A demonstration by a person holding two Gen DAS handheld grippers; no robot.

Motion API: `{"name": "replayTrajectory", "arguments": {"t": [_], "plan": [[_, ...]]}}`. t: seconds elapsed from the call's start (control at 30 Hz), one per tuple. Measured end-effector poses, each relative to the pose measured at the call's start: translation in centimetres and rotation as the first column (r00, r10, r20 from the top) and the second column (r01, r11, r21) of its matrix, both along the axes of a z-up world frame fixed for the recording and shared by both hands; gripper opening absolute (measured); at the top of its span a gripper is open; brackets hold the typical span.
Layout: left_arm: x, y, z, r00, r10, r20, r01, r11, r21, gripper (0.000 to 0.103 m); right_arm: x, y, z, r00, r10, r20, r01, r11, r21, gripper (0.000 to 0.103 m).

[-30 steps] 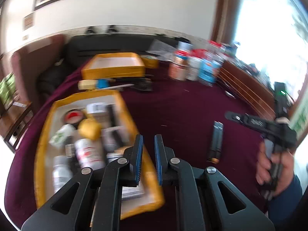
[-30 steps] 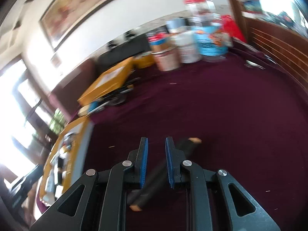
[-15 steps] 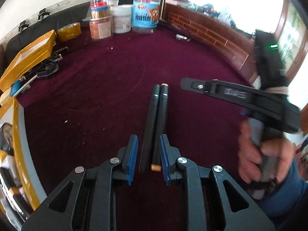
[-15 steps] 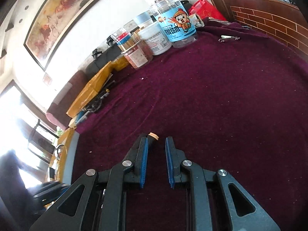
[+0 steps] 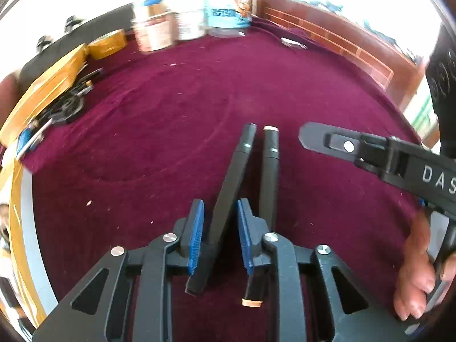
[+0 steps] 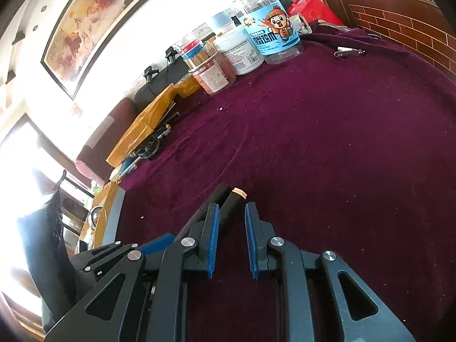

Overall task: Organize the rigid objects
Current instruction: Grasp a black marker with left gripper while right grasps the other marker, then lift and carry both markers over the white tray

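Black pen [image 5: 228, 196] partly hidden between left claw [image 5: 219, 236] pads.

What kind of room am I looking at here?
Probably a home living or dining room: a table under a maroon cloth, a framed horse painting on the wall, and food jars grouped at the table's far edge.

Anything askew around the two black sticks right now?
Yes. The left stick splays away from the tan-capped stick, no longer parallel. It lies between the open left claw pads; the right claw hovers open.
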State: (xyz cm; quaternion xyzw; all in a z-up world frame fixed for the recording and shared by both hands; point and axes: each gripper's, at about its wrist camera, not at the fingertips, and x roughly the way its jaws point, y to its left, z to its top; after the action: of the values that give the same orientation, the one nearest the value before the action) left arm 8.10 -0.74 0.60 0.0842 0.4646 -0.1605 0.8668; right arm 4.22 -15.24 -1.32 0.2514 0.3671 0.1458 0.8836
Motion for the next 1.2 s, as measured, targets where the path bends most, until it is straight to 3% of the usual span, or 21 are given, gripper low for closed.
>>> {"name": "replayTrajectory", "arguments": {"t": [0.13, 0.27, 0.53, 0.67, 0.73, 0.8, 0.83, 0.9, 1.03, 1.2], "plan": [[-0.2, 3.4, -0.2, 0.989, 0.147, 0.017, -0.146, 0.988, -0.045, 0.016, 0.3, 0.9, -0.4, 0.999, 0.041, -0.024, -0.041, 0.999, -0.017, 0.016], [-0.2, 6.9, -0.5, 0.967, 0.256, -0.004, -0.255, 0.957, -0.136, 0.014, 0.4, 2.5, -0.6, 0.995, 0.089, -0.037, -0.091, 0.994, -0.067, 0.022], [-0.8, 6.7, -0.5, 0.964, 0.266, 0.02, -0.26, 0.953, -0.152, 0.014, 1.1, 6.3, -0.6, 0.986, 0.135, -0.095, -0.152, 0.967, -0.205, 0.024], [-0.6, 7.1, -0.4, 0.965, 0.263, 0.011, -0.258, 0.951, -0.171, 0.014, 2.0, 9.9, 0.1, 0.982, 0.134, -0.133, -0.179, 0.885, -0.431, 0.027], [-0.5, 7.3, -0.4, 0.965, 0.263, 0.006, -0.257, 0.95, -0.179, 0.014, 2.3, 11.5, 0.1, 0.98, 0.145, -0.138, -0.197, 0.812, -0.549, 0.026], [-0.4, 7.3, -0.4, 0.965, 0.261, 0.007, -0.255, 0.95, -0.18, 0.014, 2.7, 11.7, 0.1, 0.976, 0.17, -0.133, -0.216, 0.778, -0.59, 0.012], [-0.4, 7.2, -0.4, 0.966, 0.26, 0.011, -0.254, 0.951, -0.176, 0.014, 3.1, 11.6, 0.2, 0.977, 0.167, -0.134, -0.214, 0.772, -0.599, 0.012], [-0.3, 7.0, -0.4, 0.965, 0.26, 0.019, -0.253, 0.953, -0.169, 0.014, 4.2, 10.7, 0.5, 0.982, 0.147, -0.114, -0.186, 0.793, -0.58, 0.012], [0.1, 6.7, -0.5, 0.965, 0.259, 0.035, -0.251, 0.956, -0.154, 0.014, 5.7, 7.8, -0.1, 0.991, 0.111, -0.07, -0.13, 0.896, -0.424, 0.012], [0.5, 6.5, -0.5, 0.964, 0.261, 0.046, -0.252, 0.957, -0.145, 0.013, 5.6, 6.7, 0.1, 0.993, 0.107, -0.045, -0.116, 0.921, -0.371, 0.012]]}}
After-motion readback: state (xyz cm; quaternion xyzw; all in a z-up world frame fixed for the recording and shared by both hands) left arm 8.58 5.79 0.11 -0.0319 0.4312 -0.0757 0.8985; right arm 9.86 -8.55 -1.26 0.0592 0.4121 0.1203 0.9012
